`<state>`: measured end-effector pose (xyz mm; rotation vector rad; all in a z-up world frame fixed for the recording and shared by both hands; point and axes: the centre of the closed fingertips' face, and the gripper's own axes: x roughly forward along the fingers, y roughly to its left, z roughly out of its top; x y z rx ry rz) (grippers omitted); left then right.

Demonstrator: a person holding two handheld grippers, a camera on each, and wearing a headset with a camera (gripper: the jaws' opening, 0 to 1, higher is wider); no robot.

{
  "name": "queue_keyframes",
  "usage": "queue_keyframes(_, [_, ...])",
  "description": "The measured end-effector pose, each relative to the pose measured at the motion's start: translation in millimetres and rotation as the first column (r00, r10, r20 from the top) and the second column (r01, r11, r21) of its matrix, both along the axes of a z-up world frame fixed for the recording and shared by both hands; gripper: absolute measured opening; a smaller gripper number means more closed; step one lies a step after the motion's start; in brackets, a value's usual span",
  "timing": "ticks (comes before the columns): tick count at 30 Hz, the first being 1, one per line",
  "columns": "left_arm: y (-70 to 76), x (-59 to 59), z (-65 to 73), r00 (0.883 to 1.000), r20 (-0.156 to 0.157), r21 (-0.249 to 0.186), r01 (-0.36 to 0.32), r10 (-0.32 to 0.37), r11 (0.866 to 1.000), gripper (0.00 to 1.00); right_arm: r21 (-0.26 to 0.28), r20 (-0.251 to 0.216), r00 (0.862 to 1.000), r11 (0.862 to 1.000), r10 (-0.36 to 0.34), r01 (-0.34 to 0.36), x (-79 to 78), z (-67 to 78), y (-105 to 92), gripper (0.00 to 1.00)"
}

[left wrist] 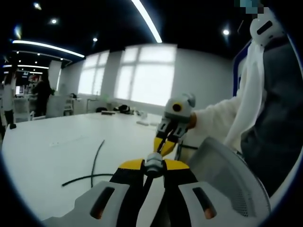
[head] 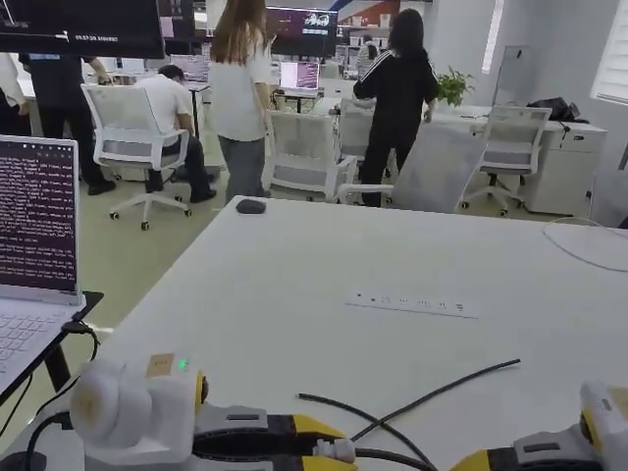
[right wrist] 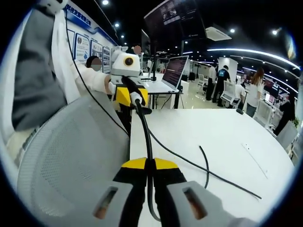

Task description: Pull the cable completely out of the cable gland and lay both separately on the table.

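My left gripper (head: pixel 329 449) is at the near table edge, shut on a small white cable gland (head: pixel 340 450). A black cable (head: pixel 392 457) runs from the gland to my right gripper (head: pixel 469 461). In the left gripper view the gland (left wrist: pixel 154 160) sits between the yellow tips of the left gripper (left wrist: pixel 154 169), and the right gripper (left wrist: pixel 161 144) faces it close by. In the right gripper view, the right gripper (right wrist: pixel 149 164) is shut on the cable (right wrist: pixel 147 137), which leads up to the gland (right wrist: pixel 137 100) in the left gripper (right wrist: pixel 130 96). More black cable (head: pixel 442 392) lies on the white table (head: pixel 294 285).
An open laptop (head: pixel 34 226) stands at the left on a side stand. A flat white strip (head: pixel 412 304) and a dark mouse (head: pixel 250 206) lie further out on the table. A white mesh chair back (right wrist: pixel 71 156) is close by me. People and office chairs fill the room behind.
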<state>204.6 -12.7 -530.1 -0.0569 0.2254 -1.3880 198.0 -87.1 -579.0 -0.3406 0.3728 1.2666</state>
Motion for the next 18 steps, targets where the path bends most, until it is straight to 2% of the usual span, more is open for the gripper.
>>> queue_keyframes(3, [-0.4,-1.4,-1.5,1.000,0.000,0.008,0.000,0.000,1.000,0.16,-0.005,-0.007,1.000,1.000,0.000,0.000,-0.4,-1.7,0.4,0.02])
queue_keyframes(9, [0.8,-1.6,0.3,1.000,-0.004,-0.005,-0.010,0.010,1.000,0.16,0.004,-0.023,1.000,1.000,-0.004,0.004,-1.2,0.8,3.3,0.02])
queue_keyframes(11, [0.5,-2.0,1.5,1.000,-0.006,-0.012,-0.009,0.009,1.000,0.16,0.015,-0.013,1.000,1.000,-0.014,0.014,0.9,6.4,3.5,0.03])
queue_keyframes(14, [-1.3,-3.9,0.5,1.000,-0.003,-0.009,0.001,-0.001,1.000,0.16,0.074,-0.030,0.999,0.997,-0.016,0.018,0.8,21.7,10.3,0.06])
queue_keyframes(18, [-4.4,-8.4,-1.8,1.000,0.005,0.005,0.020,-0.020,1.000,0.16,0.131,-0.013,1.000,0.991,0.016,-0.014,-2.2,38.9,25.3,0.15])
